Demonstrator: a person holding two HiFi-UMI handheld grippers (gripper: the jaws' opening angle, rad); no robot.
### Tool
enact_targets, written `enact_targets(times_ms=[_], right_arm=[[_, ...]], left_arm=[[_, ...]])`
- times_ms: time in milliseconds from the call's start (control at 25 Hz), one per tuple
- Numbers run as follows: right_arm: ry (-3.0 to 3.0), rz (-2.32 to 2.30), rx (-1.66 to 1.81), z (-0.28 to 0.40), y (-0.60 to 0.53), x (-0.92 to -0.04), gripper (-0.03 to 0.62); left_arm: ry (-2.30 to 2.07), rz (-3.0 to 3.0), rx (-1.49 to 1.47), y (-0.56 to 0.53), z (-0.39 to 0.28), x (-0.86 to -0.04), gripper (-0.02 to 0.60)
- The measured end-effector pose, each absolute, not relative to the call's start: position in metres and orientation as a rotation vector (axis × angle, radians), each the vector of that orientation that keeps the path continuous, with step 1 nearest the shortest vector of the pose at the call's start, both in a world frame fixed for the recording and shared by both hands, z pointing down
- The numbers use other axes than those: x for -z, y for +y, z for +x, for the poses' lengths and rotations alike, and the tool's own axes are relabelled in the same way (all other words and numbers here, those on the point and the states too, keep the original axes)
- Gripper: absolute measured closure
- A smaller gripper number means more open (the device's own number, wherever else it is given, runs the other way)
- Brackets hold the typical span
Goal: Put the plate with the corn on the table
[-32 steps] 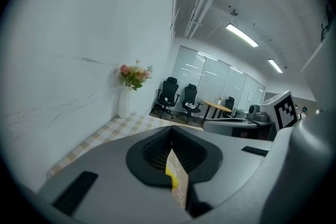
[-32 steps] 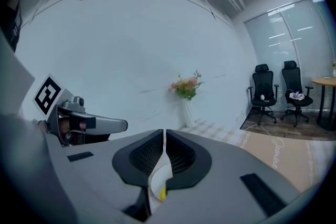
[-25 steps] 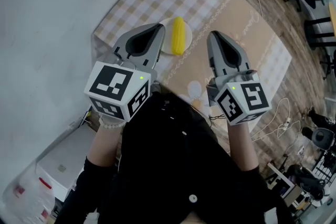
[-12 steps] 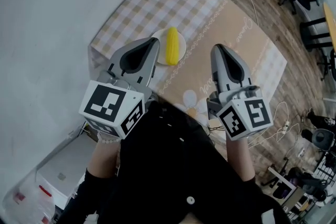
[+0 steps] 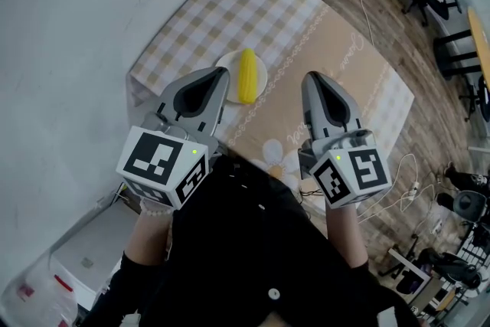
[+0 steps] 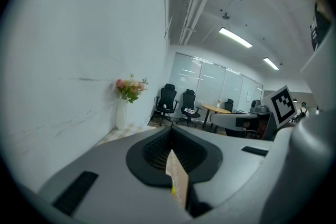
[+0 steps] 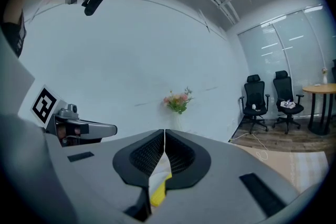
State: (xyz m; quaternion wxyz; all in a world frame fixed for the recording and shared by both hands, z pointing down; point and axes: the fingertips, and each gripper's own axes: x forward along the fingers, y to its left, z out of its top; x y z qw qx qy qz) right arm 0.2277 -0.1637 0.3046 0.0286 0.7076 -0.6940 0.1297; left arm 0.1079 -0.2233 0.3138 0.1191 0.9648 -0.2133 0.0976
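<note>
Head view shows the plate (image 5: 227, 70) with the corn (image 5: 246, 75) sitting flat on the table (image 5: 230, 11), so the job looks done. The left tongs (image 5: 214, 80) and right tongs (image 5: 315, 85) are pressed together, empty, held clear of it.

yellow corn (image 5: 246, 75), white plate (image 5: 227, 68), beige checked tablecloth (image 5: 222, 11)

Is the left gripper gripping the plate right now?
No, the left gripper is shut on nothing, and the plate with the corn lies on the table.
</note>
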Motion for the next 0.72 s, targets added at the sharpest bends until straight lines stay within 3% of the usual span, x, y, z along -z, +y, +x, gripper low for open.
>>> enact_targets(times_ms=[720], right_arm=[[-2.132,2.211,-0.458,0.228,-0.164,-0.308,0.551]], left_arm=[[-0.673,2.816,-0.282,-0.229,0.097,-0.315,0.568]])
